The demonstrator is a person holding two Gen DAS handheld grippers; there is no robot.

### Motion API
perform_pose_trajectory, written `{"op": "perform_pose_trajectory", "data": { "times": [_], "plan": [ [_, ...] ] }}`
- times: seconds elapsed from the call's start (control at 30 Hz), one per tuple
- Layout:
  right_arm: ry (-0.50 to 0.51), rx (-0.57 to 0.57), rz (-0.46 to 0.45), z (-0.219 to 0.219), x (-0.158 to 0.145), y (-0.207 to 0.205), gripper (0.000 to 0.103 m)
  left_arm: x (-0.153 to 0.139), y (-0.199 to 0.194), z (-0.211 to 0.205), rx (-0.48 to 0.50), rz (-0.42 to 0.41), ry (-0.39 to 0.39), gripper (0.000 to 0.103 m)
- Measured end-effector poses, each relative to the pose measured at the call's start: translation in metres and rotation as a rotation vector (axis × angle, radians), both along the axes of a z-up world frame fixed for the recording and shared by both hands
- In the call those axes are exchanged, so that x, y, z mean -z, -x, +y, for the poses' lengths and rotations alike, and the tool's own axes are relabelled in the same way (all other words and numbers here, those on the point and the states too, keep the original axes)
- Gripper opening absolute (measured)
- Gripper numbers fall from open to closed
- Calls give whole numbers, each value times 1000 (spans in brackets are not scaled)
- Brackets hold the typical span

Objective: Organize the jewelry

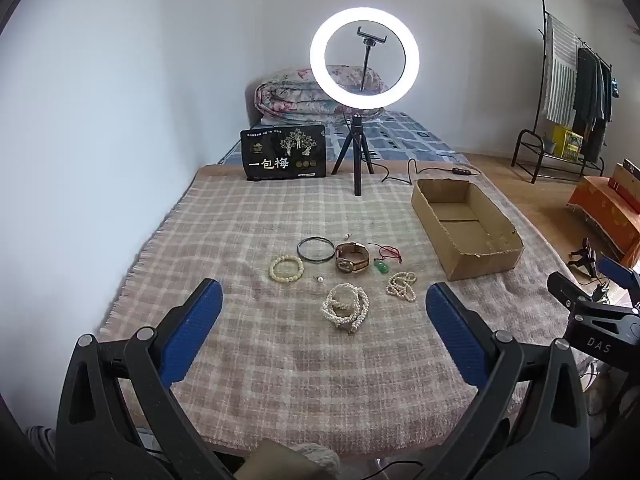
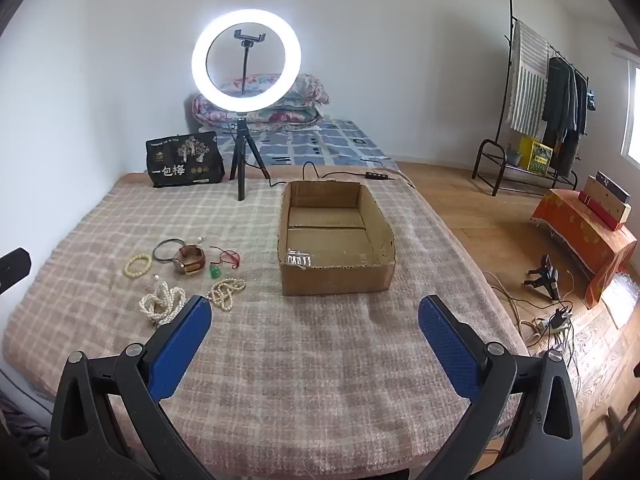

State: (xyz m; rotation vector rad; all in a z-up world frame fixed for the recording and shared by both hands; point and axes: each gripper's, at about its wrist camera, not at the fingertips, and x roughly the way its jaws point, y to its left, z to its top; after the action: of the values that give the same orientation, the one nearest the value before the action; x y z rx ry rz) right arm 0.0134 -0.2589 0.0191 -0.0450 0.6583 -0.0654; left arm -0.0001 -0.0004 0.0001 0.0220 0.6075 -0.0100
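Both grippers hang spread wide and empty above the near edge of the checked blanket (image 1: 248, 216): the left gripper (image 1: 324, 312) points at the jewelry, the right gripper (image 2: 316, 320) at the bare cloth in front of the cardboard box (image 2: 380, 236). Nothing has gone into the box, so the work looks to be at its start. All the pieces lie in a loose cluster left of the box: a large pearl strand (image 1: 345, 307), a smaller one (image 1: 401, 286), a beaded bracelet (image 1: 285, 268), a dark bangle (image 1: 316, 249), a watch (image 1: 352, 262) and a green pendant on red cord (image 1: 382, 267). Starting with the nearest strand seems wise: come down over its bunched middle, pinch several loops at once, and lift slowly so trailing beads do not drag the neighbours.
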Motion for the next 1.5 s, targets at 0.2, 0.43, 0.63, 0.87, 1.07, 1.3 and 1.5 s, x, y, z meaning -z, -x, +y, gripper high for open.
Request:
{"op": "perform_pose_trajectory", "data": {
  "times": [0.2,0.43,0.63,0.87,1.07,1.3,1.5],
  "plan": [
    [-15,3,-5,-2,2,0,103,2,2,0,-8,-20,15,103],
    [2,1,-3,2,0,-2,103,-3,-5,11,-17,-8,41,103],
    [-1,2,-9,0,0,-1,103,-6,-6,11,-29,-22,36,103],
    [-3,3,-15,-3,3,0,103,-8,-3,10,-32,-32,33,103],
    [4,2,-18,0,-4,-1,103,-7,-3,10,-33,-31,35,103],
    [4,3,-21,-1,-4,-3,103,-8,-4,11,-33,-29,37,103],
    [4,2,-20,0,-3,-1,103,-9,-5,11,-33,-30,35,103]
  ]
}}
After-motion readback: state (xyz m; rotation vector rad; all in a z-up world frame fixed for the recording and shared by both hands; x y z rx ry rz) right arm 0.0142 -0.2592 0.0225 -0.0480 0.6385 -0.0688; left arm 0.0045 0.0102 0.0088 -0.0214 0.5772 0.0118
